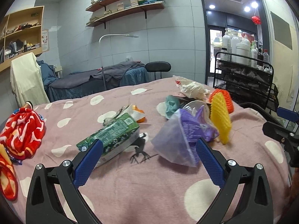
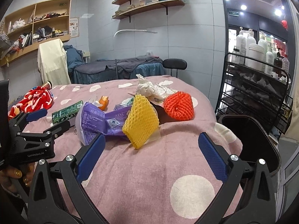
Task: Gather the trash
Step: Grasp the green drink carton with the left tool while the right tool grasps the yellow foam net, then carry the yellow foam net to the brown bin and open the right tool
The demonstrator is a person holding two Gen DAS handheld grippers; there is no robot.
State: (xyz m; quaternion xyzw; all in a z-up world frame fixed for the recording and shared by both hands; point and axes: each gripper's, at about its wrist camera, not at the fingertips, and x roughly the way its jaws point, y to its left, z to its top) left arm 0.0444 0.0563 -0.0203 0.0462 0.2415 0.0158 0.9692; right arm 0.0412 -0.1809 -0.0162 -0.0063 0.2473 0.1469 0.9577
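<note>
Trash lies on a pink spotted bed cover (image 1: 149, 183). A green carton (image 1: 110, 136) lies left of centre, a purple plastic bag (image 1: 179, 140) right of it. A yellow foam net (image 2: 140, 121), an orange foam net (image 2: 178, 105), crumpled white paper (image 2: 149, 89) and orange peel (image 2: 103, 101) lie further back. My left gripper (image 1: 149, 145) is open and empty, with the carton and the purple bag just ahead of its pads. It also shows in the right wrist view (image 2: 47, 118). My right gripper (image 2: 151, 141) is open and empty, just short of the yellow net.
A black bin (image 2: 250, 130) stands at the bed's right edge. A black wire rack (image 2: 261, 93) with bottles stands behind it. A red patterned towel (image 1: 22, 130) lies at the bed's left. A second bed and a black stool stand beyond.
</note>
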